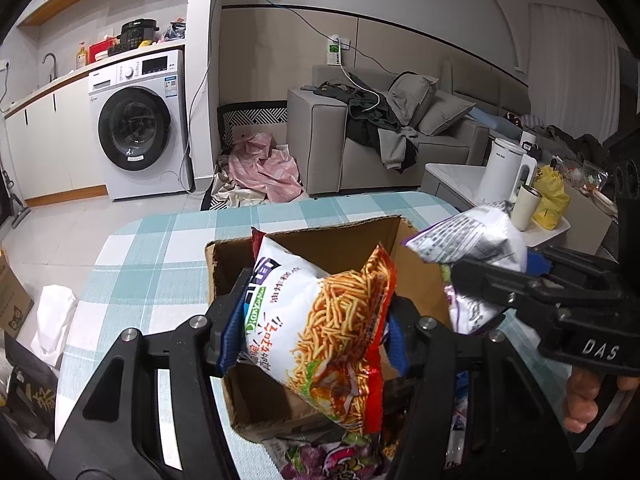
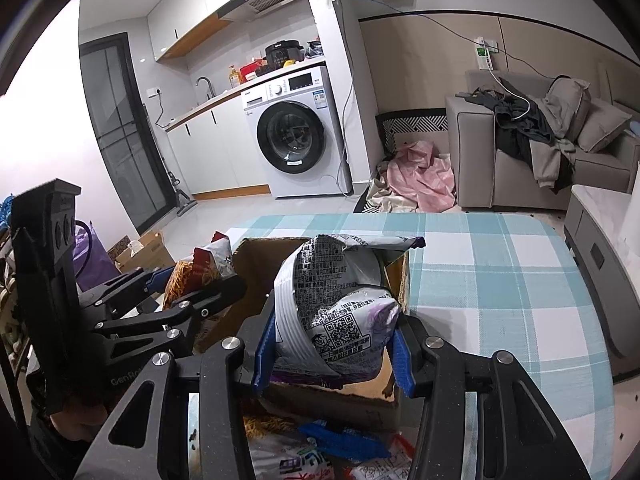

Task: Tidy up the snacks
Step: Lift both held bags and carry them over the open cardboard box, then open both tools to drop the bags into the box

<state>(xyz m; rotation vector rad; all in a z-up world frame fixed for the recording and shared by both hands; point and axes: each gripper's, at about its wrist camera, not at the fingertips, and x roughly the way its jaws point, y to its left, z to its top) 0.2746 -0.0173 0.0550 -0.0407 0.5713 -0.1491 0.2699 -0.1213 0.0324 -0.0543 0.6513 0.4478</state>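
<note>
**A:** Both grippers are loaded. The left gripper point(image 1: 316, 336) has its jaws clenched on the white and red crinkly plastic bag of fried noodle sticks point(image 1: 320, 320), and it hangs right over the open brown cardboard box point(image 1: 320, 240).

**B:** And the right gripper point(image 2: 332, 356) grasps the silver and purple foil snack bag point(image 2: 340, 304), printed back with the QR code facing the camera, also above the box mouth. Both bags look gripped across the middle, so they hang upright and could slide in end first, I'd say.

**A:** Makes sense. The box sits on the bench under the blue and white checked tablecloth point(image 2: 500, 280), flaps open at the near edge, so it reads as the collecting bin.

**B:** Loose packets point(image 2: 320, 452) still lie on the cloth nearest the camera, just in front of the box, including a purple one point(image 1: 332, 460) in the left view. So the sorting looks far from done.

**A:** From the left view the two bags ride close together, the silver one to the right of the noodle bag. I can't tell whether they touch.

**B:** The risk, in my judgement: two puffy bags dropped at once into one opening could jam against each other.
</note>
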